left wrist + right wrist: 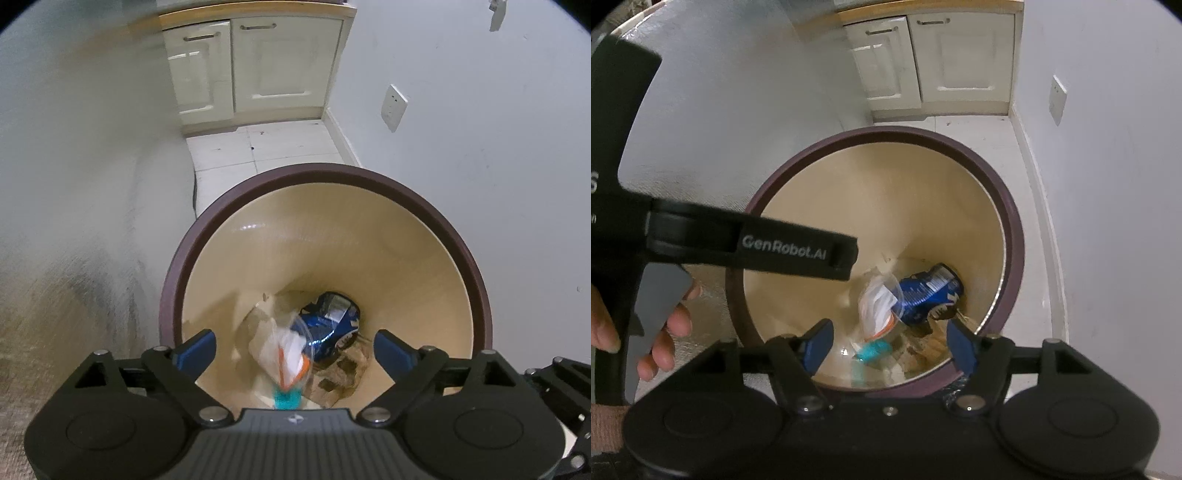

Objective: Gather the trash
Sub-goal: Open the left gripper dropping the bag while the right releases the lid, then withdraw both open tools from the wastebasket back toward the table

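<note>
Left gripper (pixel 293 349) and right gripper (pixel 888 345) hanging wide, gripping nothing, over bin (pixel 369 177). Blurred clear wrapper (pixel 288 354) overlapping blue packet (pixel 328 321); bin floor half hidden.

- "GenRobot.AI" in white letters runs along the black arm of the left gripper (pixel 753 251), which reaches over the rim of the trash bin (pixel 1012 206).
- The blue wrapper (pixel 923 291) down inside the bin has print on it, way too blurry to read.
</note>
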A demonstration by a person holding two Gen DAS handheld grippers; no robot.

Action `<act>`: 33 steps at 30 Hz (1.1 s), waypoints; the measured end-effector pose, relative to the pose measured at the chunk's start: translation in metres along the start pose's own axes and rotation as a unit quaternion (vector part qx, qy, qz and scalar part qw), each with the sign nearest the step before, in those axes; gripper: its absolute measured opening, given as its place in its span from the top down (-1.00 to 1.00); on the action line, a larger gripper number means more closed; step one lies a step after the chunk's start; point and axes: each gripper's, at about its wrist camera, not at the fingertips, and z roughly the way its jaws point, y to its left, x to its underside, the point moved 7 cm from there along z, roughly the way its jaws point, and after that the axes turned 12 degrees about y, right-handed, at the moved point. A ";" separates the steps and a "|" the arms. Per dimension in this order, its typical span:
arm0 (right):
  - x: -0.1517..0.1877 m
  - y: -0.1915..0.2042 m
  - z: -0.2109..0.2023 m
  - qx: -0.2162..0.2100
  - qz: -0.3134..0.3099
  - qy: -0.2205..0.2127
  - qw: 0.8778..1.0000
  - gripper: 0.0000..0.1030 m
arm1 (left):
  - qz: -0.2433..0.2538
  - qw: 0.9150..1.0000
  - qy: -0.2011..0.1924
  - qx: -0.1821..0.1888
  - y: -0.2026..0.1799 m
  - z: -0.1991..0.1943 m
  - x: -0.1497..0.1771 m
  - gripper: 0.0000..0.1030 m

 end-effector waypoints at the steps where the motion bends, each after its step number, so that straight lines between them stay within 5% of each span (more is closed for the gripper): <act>1: 0.001 0.000 -0.003 0.001 0.000 -0.002 1.000 -0.36 | -0.004 1.000 0.000 -0.001 0.001 -0.002 0.002 -0.85; 10: 0.009 0.006 -0.030 0.010 -0.007 -0.018 1.000 -0.52 | -0.032 0.999 0.000 -0.014 0.015 -0.026 0.022 -1.00; 22: 0.031 0.013 -0.059 0.028 -0.005 -0.026 0.999 -0.99 | -0.040 0.999 -0.006 -0.024 0.026 -0.059 0.053 -1.00; 33: 0.062 0.010 -0.091 0.047 0.003 -0.048 0.998 -1.00 | -0.038 0.999 -0.015 -0.024 0.026 -0.091 0.086 -1.00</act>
